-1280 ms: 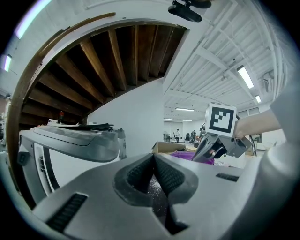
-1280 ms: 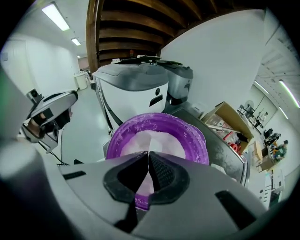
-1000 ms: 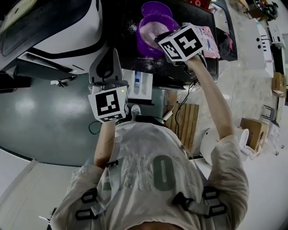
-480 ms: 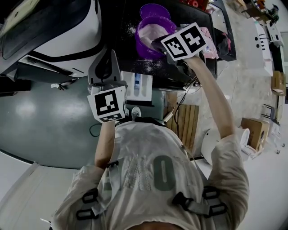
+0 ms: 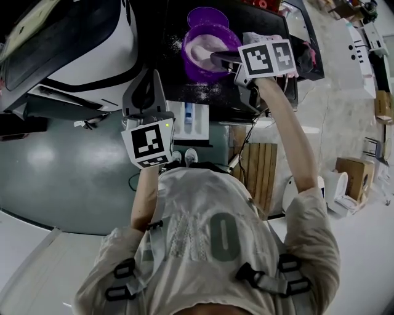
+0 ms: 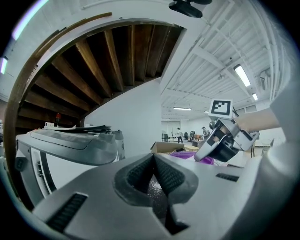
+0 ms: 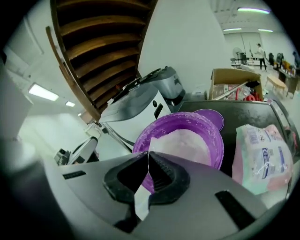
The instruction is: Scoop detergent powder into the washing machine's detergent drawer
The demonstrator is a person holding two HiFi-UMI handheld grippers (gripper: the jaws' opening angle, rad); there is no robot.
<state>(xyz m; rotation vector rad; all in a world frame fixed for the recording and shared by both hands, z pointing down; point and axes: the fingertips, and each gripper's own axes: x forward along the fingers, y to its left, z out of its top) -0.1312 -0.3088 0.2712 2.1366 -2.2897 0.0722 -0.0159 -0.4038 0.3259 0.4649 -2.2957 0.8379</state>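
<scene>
A black table (image 5: 184, 89), dusted with spilled white grains, carries a purple bowl (image 5: 198, 72) of detergent powder (image 5: 205, 48). The bowl's purple lid (image 5: 209, 15) lies at its 12 o'clock and a pink detergent bag (image 7: 262, 157) at its 3 o'clock. A glossy grey floor (image 5: 61, 166) spreads at 8 o'clock, beside the white washing machine (image 5: 80, 58).

The head view alone shows the white detergent drawer (image 5: 191, 117), at the bowl's 6 o'clock, past the table edge. Only the gripper views show the room: timber beams (image 6: 93, 65) overhead, a white hall with strip lights (image 6: 243, 75), and a cardboard box (image 7: 232, 84) behind the table.

The right gripper (image 7: 148, 157) has its jaws closed on a thin white scoop (image 7: 140, 199) that reaches over the powder. The left gripper (image 6: 153, 161) has its jaws pressed together on nothing. The right gripper sits at 2 o'clock in its view.
</scene>
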